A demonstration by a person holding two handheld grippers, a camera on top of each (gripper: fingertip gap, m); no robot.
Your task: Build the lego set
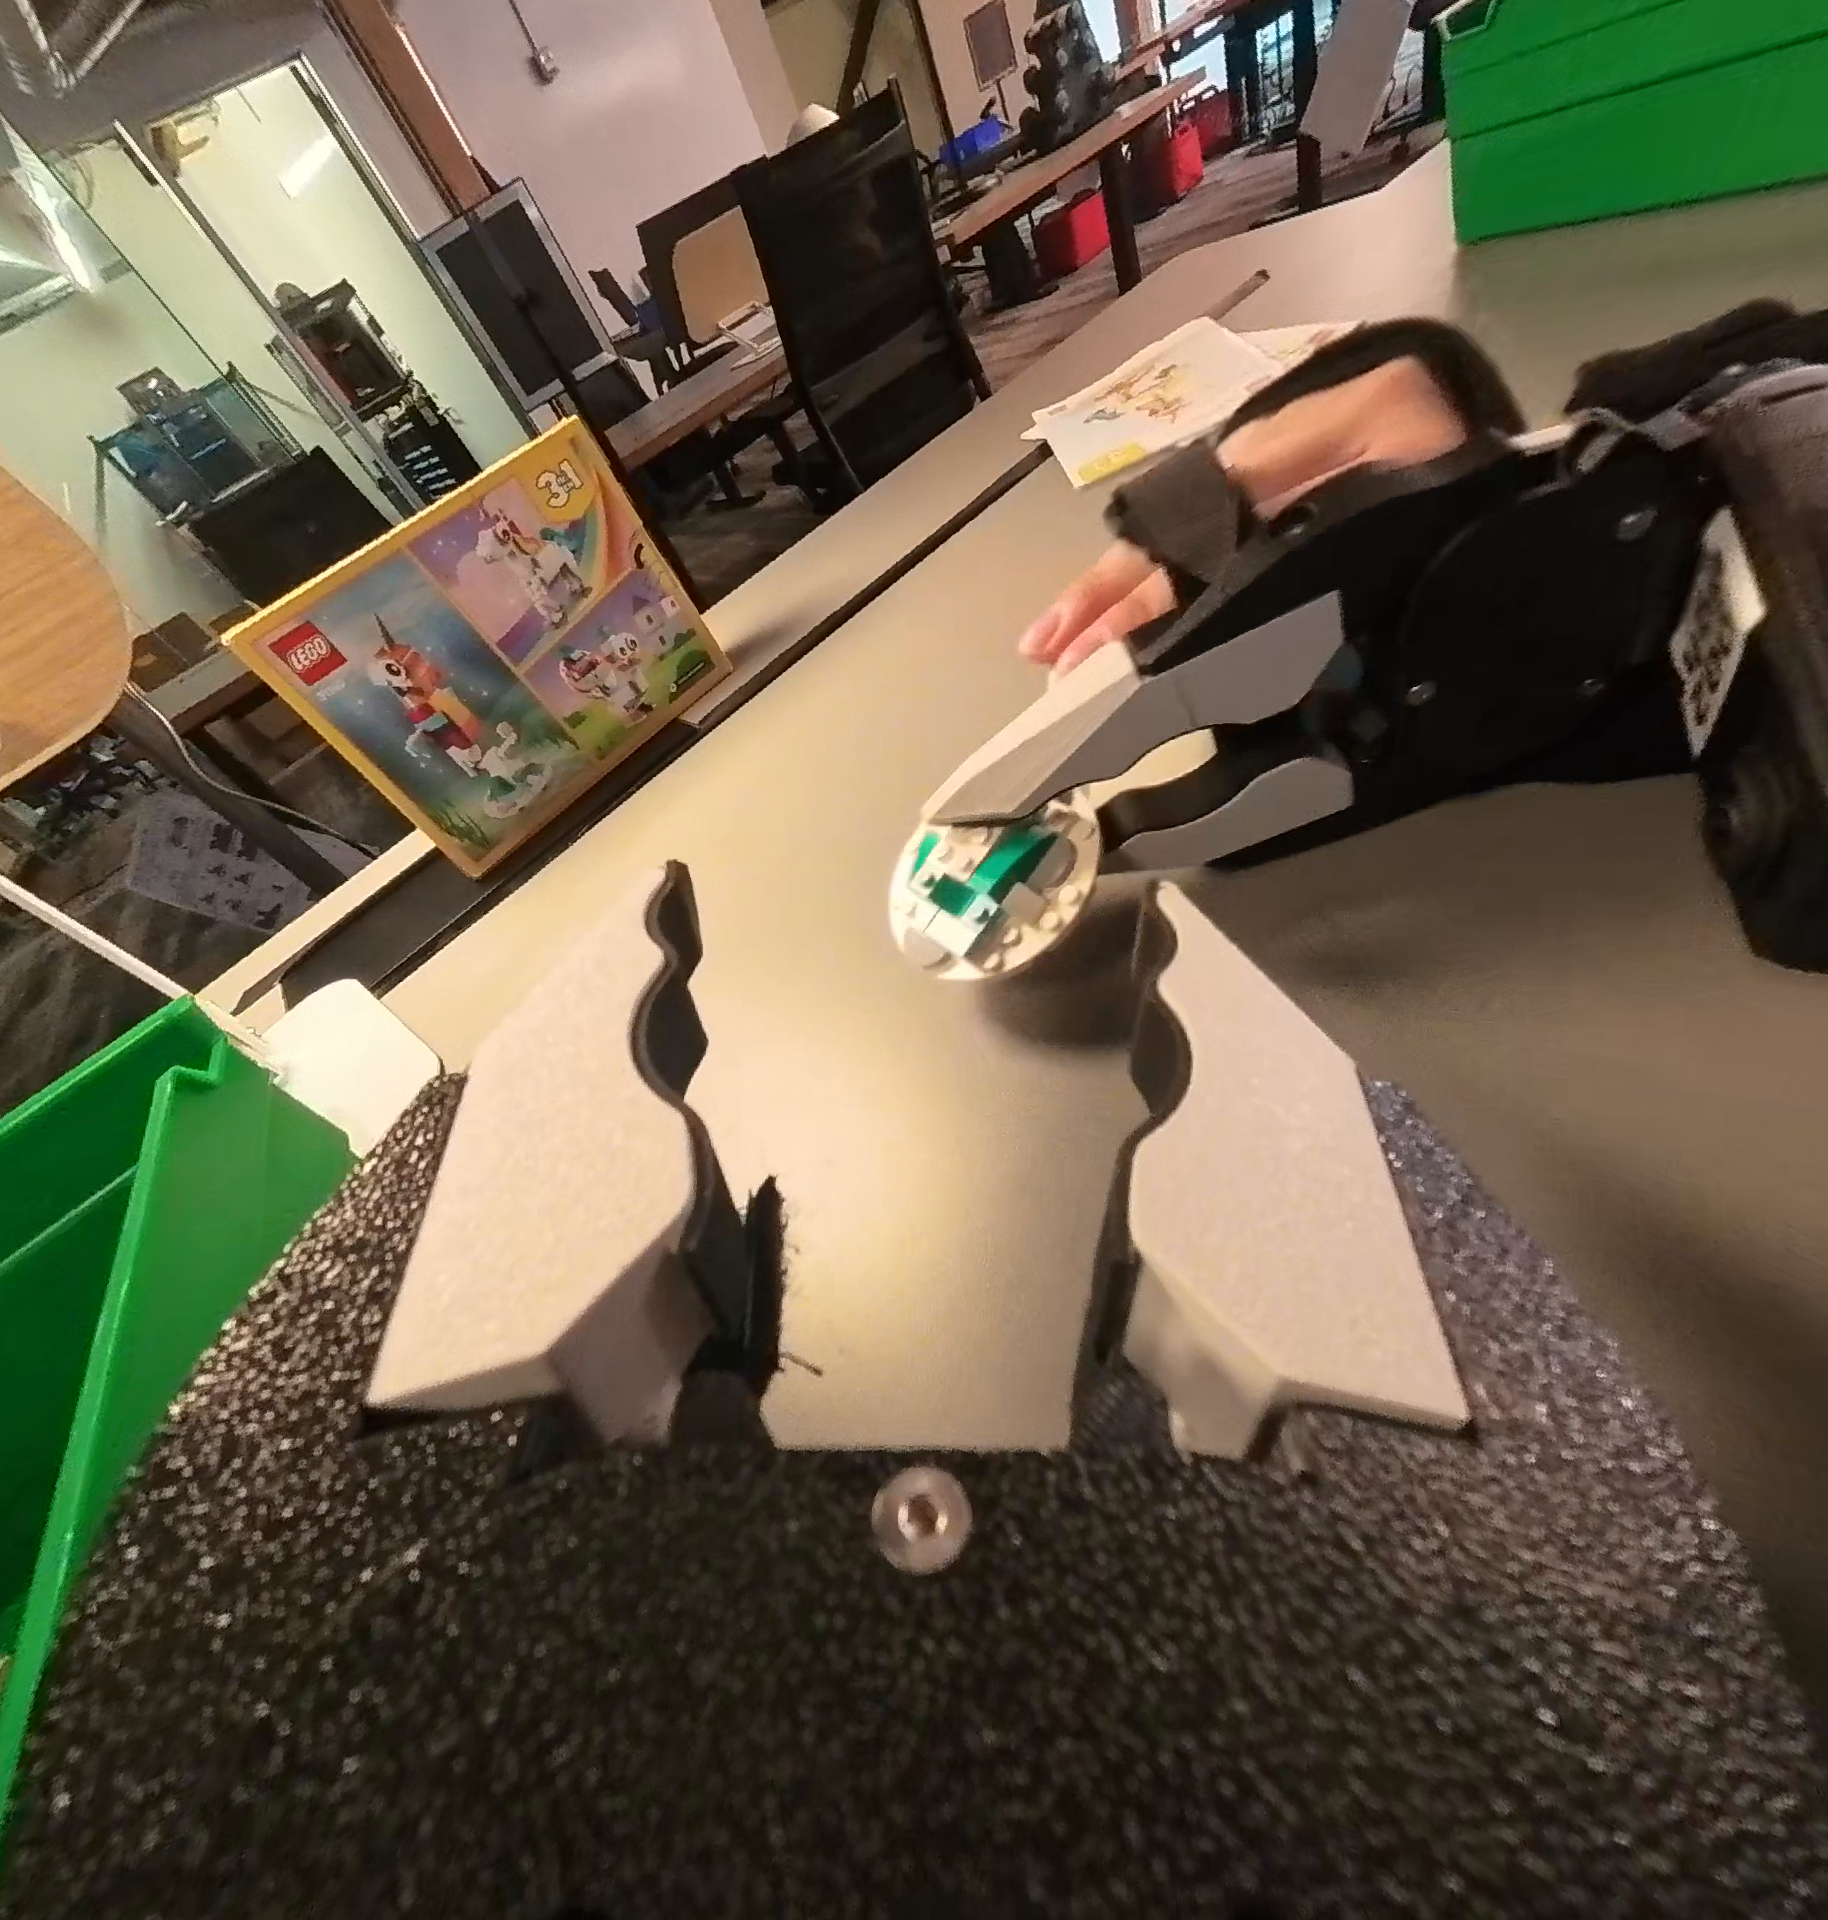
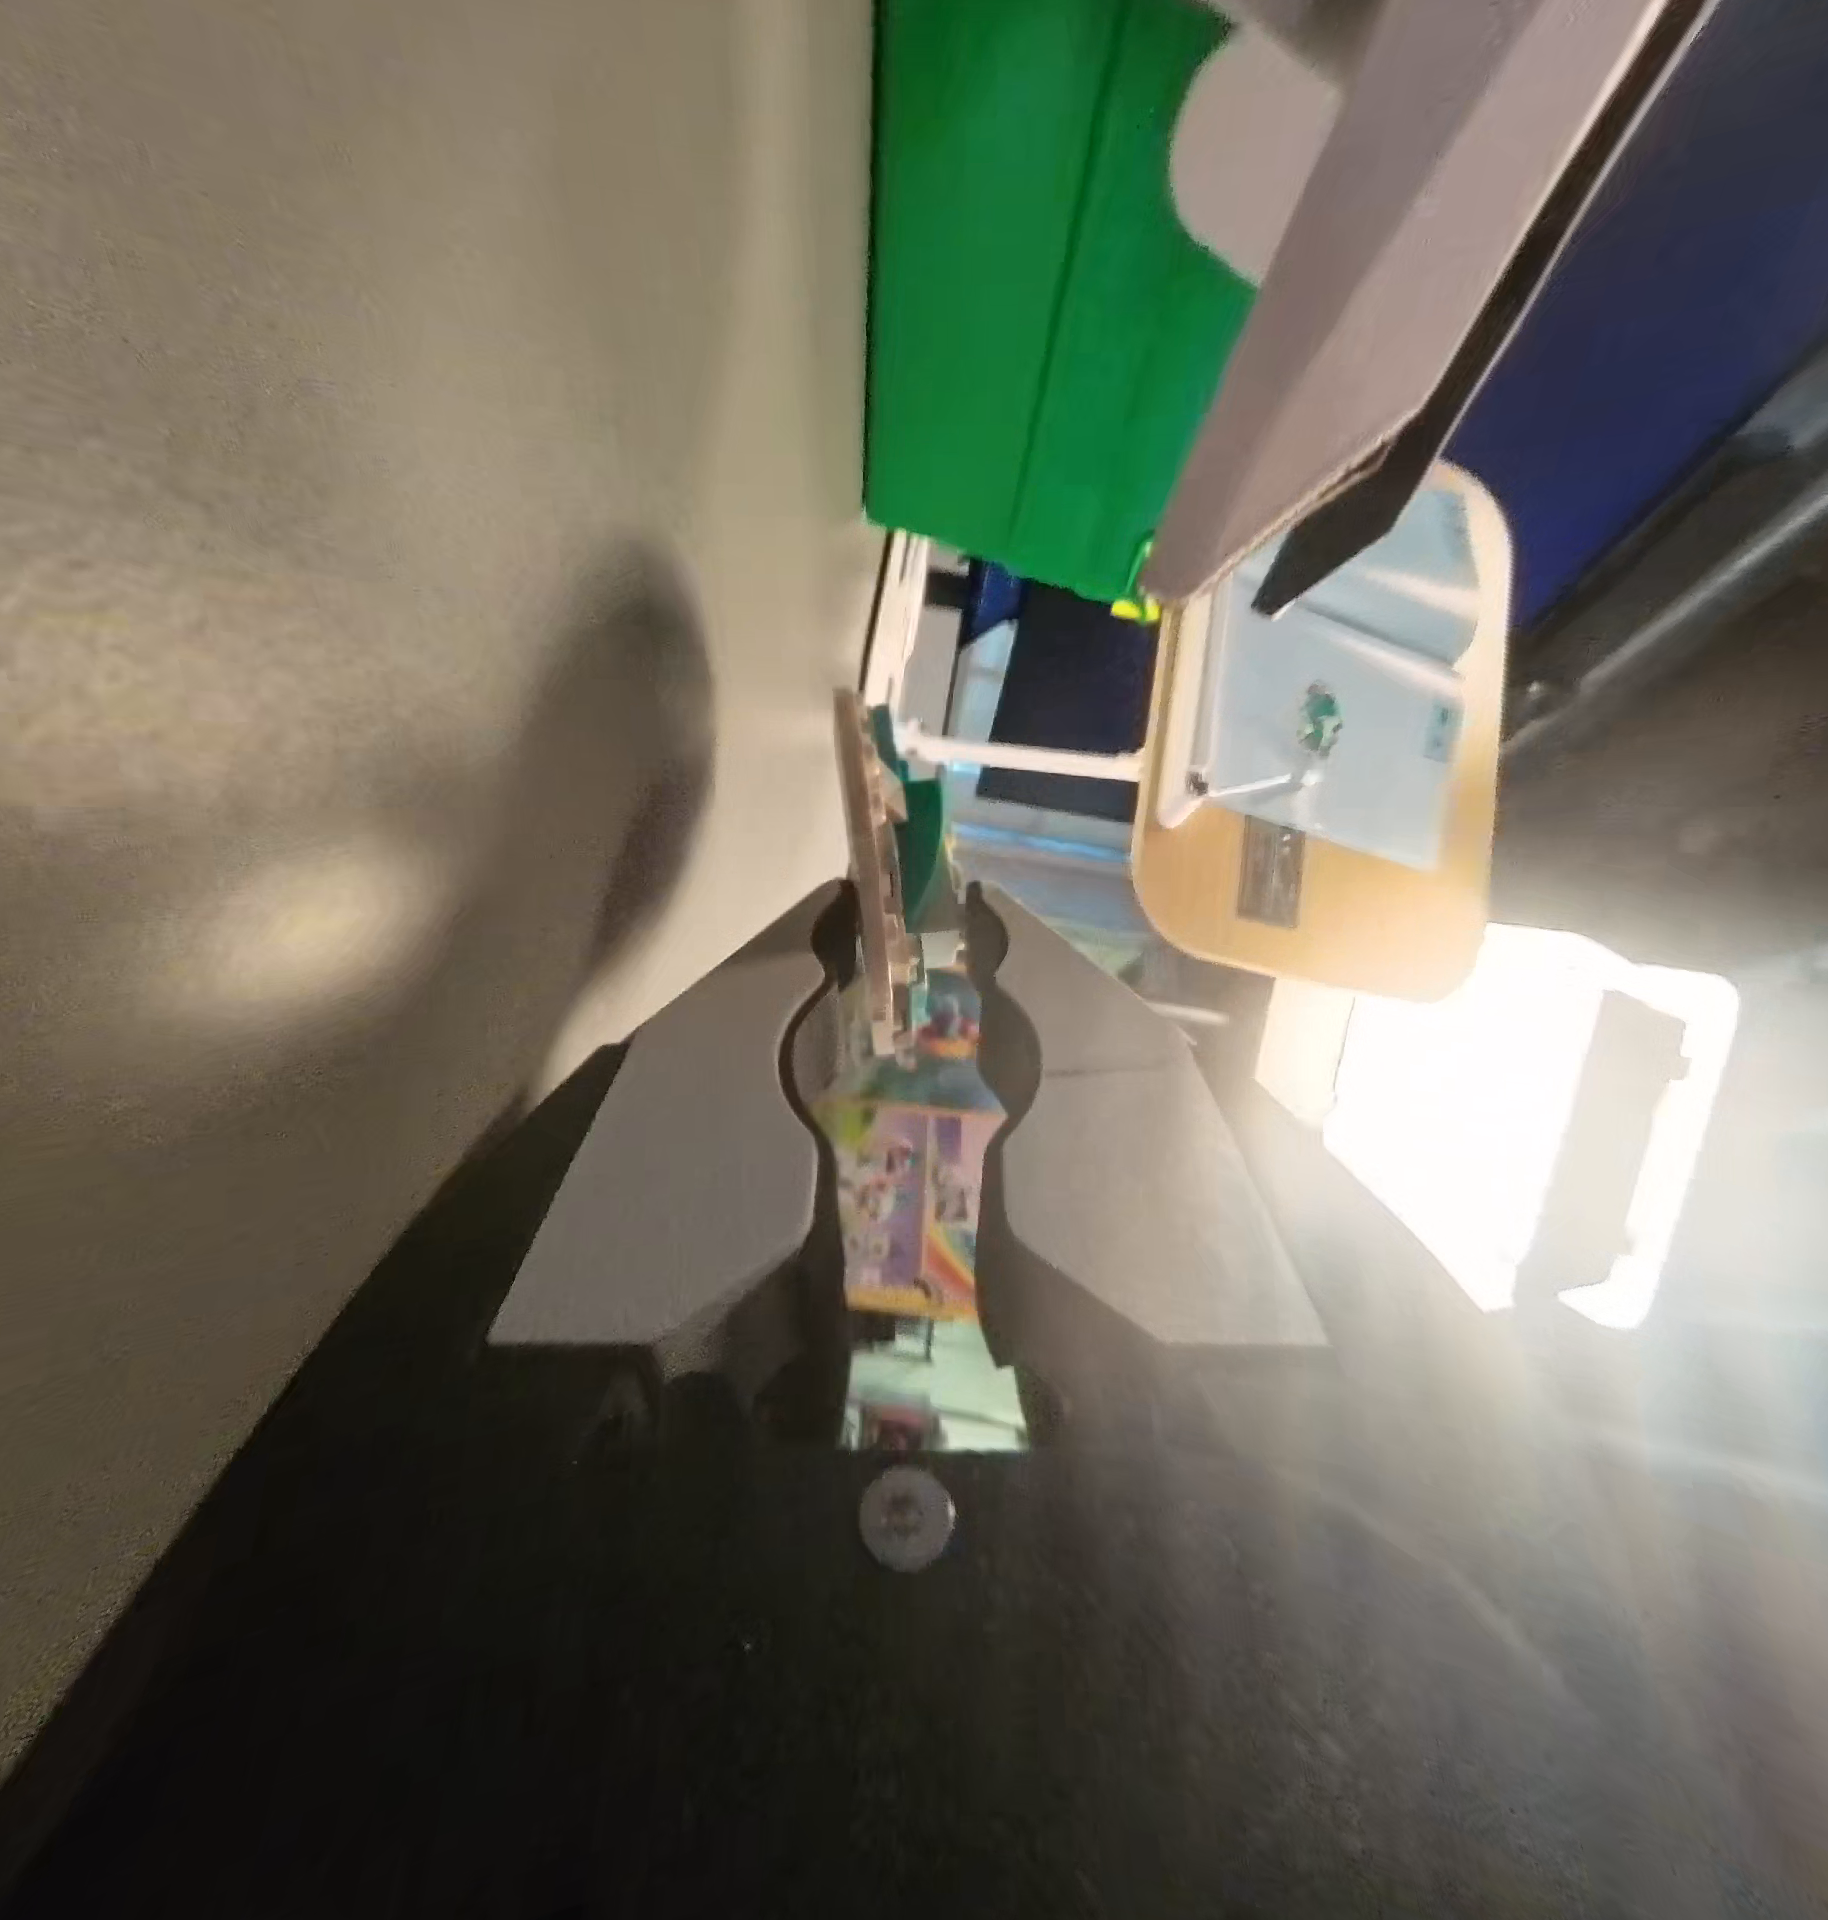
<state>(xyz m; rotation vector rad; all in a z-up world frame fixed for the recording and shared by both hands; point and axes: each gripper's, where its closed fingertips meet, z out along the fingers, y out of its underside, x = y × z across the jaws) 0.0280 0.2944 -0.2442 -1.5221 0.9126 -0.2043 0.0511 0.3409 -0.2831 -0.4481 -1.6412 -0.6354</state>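
Note:
A round white Lego plate [image 1: 993, 914] carries teal and white bricks and hangs tilted just above the grey table [image 1: 889, 1091]. My right gripper [image 1: 1024, 821] is shut on its upper rim, coming in from the right. My left gripper [image 1: 920, 894] is open and empty, its jaws wide apart just short of the plate. In the right wrist view my right gripper [image 2: 905, 914] pinches the plate [image 2: 874, 831] edge-on. One of the left gripper's fingers [image 2: 1357, 312] shows at the top right.
The Lego box [image 1: 484, 644] stands at the table's left edge. One green bin [image 1: 110, 1247] is at the near left, another green bin [image 1: 1658, 114] at the far right. An instruction booklet [image 1: 1149, 405] lies behind a gloved hand [image 1: 1357, 436]. Some 7 cm of space lies between my two pairs of fingers.

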